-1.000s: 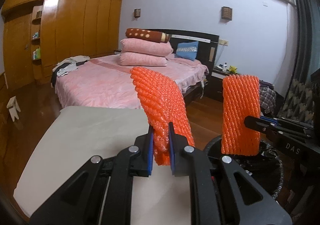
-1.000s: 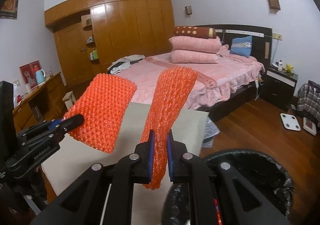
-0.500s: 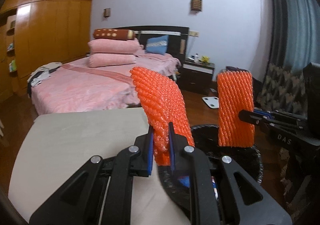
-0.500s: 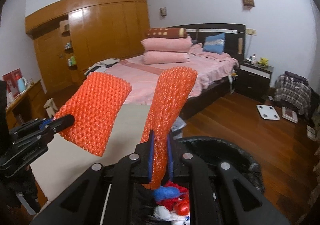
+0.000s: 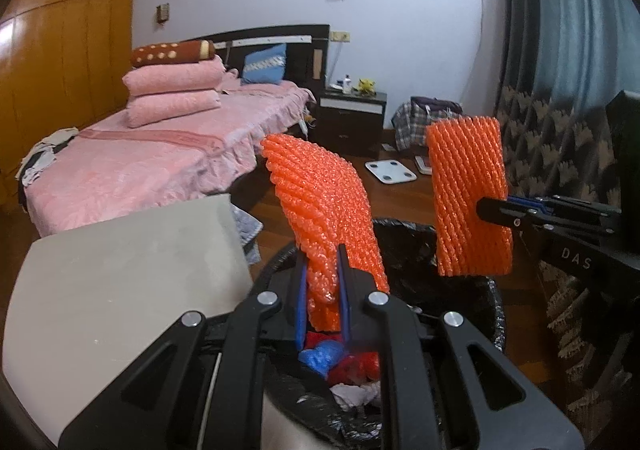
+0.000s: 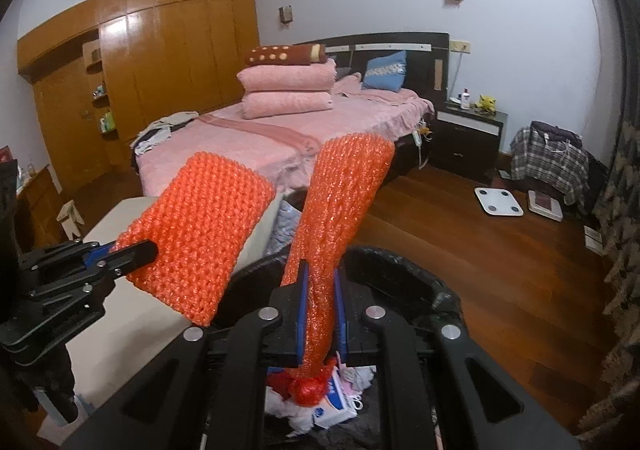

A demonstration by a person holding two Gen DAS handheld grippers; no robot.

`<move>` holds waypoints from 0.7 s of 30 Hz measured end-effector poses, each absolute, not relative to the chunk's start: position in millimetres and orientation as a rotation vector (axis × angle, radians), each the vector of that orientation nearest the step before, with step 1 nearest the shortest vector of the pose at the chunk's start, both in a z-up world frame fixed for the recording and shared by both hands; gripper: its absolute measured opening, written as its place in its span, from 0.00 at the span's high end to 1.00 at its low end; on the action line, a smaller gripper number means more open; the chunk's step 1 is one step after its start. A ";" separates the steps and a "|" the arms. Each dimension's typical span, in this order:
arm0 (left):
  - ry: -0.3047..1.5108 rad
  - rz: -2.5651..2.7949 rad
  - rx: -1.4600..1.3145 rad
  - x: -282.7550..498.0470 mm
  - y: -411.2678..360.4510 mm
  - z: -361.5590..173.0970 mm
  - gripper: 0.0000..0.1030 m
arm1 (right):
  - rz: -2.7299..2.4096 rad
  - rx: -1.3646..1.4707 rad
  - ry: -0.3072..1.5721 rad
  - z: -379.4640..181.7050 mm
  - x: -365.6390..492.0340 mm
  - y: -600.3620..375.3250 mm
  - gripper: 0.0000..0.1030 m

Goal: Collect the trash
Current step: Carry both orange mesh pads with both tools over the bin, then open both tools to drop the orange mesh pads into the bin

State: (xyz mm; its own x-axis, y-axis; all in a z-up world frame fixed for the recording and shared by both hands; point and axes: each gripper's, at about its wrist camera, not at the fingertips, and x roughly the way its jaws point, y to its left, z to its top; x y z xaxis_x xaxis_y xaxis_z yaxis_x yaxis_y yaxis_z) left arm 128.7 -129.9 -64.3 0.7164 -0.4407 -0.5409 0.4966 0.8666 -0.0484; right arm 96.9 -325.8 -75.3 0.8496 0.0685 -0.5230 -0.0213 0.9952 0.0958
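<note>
The left gripper [image 5: 322, 286] has its blue pads pinched nearly together on the lower end of an orange foam fruit net [image 5: 326, 218], which stands up from the jaws and curls over to the left at its top. The net is squeezed thin where the pads press it and flares wide above them.

The right gripper [image 6: 320, 302] is clamped tight on a second orange foam net [image 6: 340, 206]; this one rises tall and narrow from the jaws, and its bottom end pokes out just below the pads. In the left wrist view that same net [image 5: 468, 198] appears flat-on at the right, gripped at its edge by the black fingers of the right gripper [image 5: 494, 208].

Both nets hang over a black-lined trash bin [image 5: 452, 286], which sits on the wooden floor just beside a grey table [image 5: 120, 262]. Inside the bin lie crumpled red, blue and white scraps [image 6: 320, 394]. Neither net touches the bin's contents as far as can be told. A pink bed [image 6: 280, 138] stands behind.
</note>
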 end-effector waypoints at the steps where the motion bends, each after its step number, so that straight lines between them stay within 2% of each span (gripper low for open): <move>1: 0.579 -0.524 0.105 130.5 -132.7 -67.5 0.89 | 0.043 0.090 0.561 -77.7 96.9 -328.1 0.89; 9: 0.635 -0.547 0.124 139.7 -153.6 -93.9 0.89 | 0.023 0.104 0.603 -95.5 98.2 -343.8 0.89; 21: 0.667 -0.555 0.120 151.7 -163.2 -105.1 0.88 | 0.013 0.115 0.657 -117.3 109.3 -353.4 0.86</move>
State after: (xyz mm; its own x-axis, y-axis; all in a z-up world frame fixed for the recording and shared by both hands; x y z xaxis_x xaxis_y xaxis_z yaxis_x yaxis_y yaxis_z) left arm 151.7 -163.2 -105.1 0.6468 -0.4493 -0.6163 0.5243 0.8488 -0.0685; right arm 109.3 -353.4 -117.3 0.7917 0.0487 -0.6089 0.0244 0.9935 0.1112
